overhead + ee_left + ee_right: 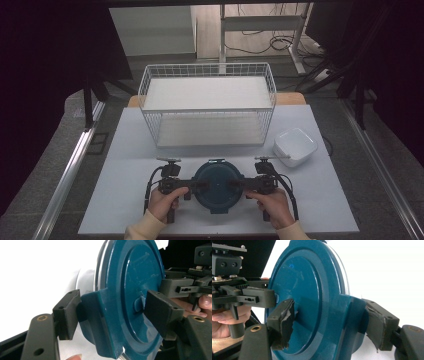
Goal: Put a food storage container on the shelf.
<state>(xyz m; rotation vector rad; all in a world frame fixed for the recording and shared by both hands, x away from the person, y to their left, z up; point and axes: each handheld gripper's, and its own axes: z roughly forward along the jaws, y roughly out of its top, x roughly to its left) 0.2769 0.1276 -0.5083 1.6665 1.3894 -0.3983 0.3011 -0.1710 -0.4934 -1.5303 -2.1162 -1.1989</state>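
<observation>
At the lower centre of the high view a round teal lidded container sits on the worktop, not yet lifted, with the left hand-held gripper and right hand-held gripper each clamped, part-open, on a side latch tab, the wire basket above it awaiting.

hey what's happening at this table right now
A person holds a gripper in each hand and has set them on opposite sides of a round teal lidded container on the white table. The left gripper and right gripper each straddle a lid clasp. A wire basket and white bowl stand behind.
</observation>
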